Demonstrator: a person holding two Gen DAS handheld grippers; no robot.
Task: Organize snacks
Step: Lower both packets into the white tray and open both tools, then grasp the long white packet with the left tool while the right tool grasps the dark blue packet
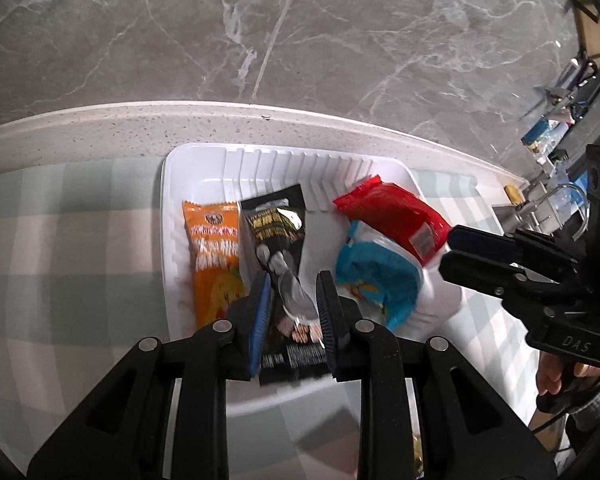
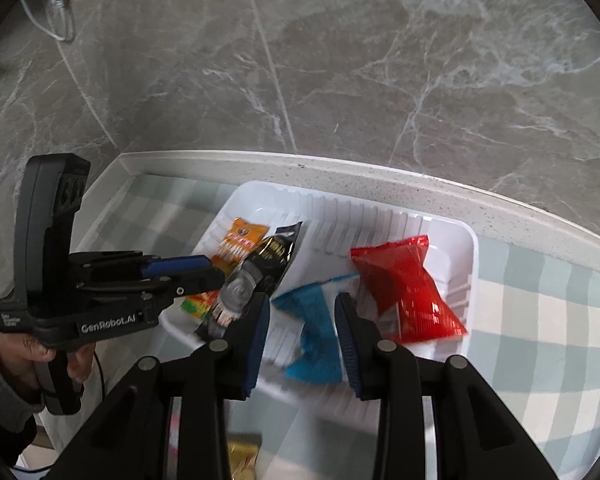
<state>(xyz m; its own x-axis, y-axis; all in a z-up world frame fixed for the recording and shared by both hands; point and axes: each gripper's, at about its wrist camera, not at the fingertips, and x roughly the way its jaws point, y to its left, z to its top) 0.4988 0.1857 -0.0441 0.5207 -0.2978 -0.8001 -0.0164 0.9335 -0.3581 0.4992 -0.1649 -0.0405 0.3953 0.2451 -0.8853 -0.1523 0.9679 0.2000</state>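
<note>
A white plastic tray (image 1: pixel 204 164) (image 2: pixel 452 232) sits on a checked cloth and holds an orange packet (image 1: pixel 214 256) (image 2: pixel 236 244), a black packet (image 1: pixel 280 240) (image 2: pixel 272 260), a blue packet (image 1: pixel 376 276) (image 2: pixel 312 332) and a red packet (image 1: pixel 400 216) (image 2: pixel 404 284). My left gripper (image 1: pixel 294 312) is open, its fingers on either side of the black packet's lower part. It also shows in the right wrist view (image 2: pixel 208 272). My right gripper (image 2: pixel 302 340) is open, fingers astride the blue packet. In the left wrist view the right gripper (image 1: pixel 448 252) sits beside the red packet.
The tray lies near the speckled white counter edge (image 1: pixel 260 120), with grey marble floor (image 1: pixel 340 40) beyond. A yellow packet (image 2: pixel 242 454) lies on the cloth below the tray. Clutter (image 1: pixel 548 136) and a metal tap (image 1: pixel 556 200) are at the far right.
</note>
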